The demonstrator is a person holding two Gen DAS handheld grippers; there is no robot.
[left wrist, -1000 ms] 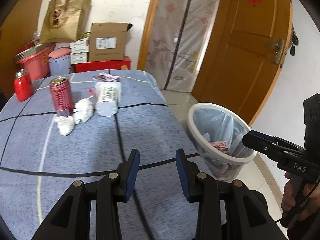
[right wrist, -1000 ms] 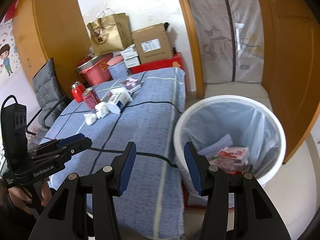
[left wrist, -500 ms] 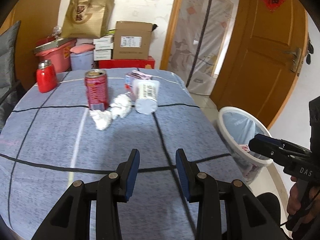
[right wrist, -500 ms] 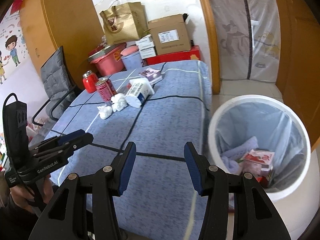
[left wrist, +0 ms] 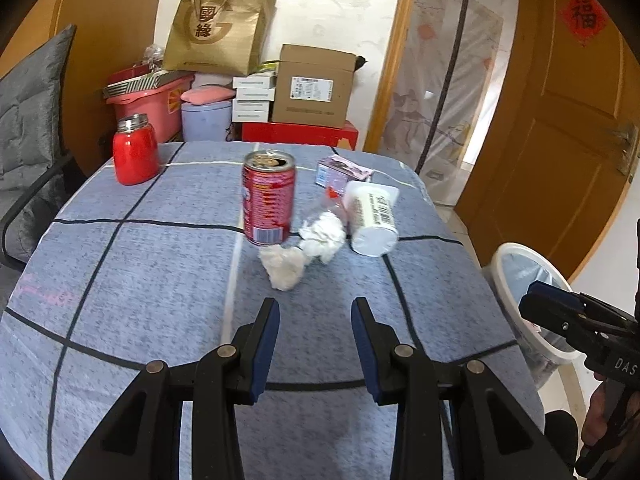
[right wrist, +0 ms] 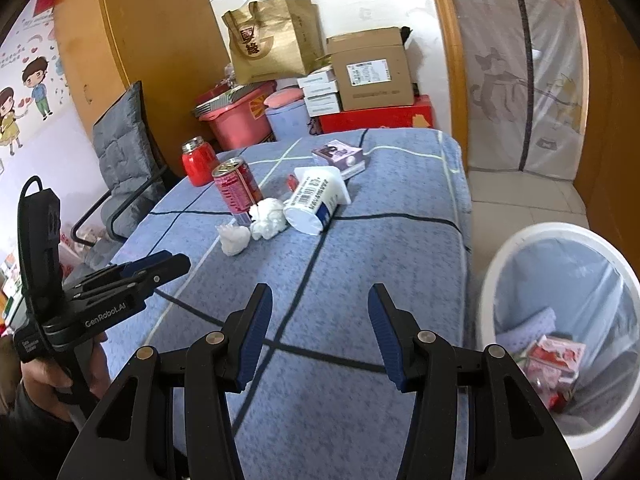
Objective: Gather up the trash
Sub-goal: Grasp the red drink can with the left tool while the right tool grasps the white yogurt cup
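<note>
Trash lies on the blue checked table [left wrist: 160, 280]: a red can [left wrist: 268, 196] standing upright, two crumpled white tissues [left wrist: 285, 266] [left wrist: 323, 236], a white cup [left wrist: 372, 216] on its side and a small purple carton [left wrist: 340, 170]. My left gripper [left wrist: 314, 308] is open and empty, just short of the near tissue. My right gripper [right wrist: 316, 296] is open and empty over the table's near part, with the same trash [right wrist: 272, 216] ahead. The white bin [right wrist: 560, 320] with a clear liner stands right of the table and holds a red packet [right wrist: 556, 364].
A red jar [left wrist: 134, 152] stands at the table's far left. A grey padded chair [right wrist: 120, 160] is left of the table. Boxes, a gold bag [left wrist: 218, 28] and a pink tub are stacked against the back wall. A wooden door [left wrist: 568, 120] is at right.
My left gripper has swung left from the bin toward the trash pile and moved closer to it. My right gripper has turned left from above the bin toward the table. Both stay open.
</note>
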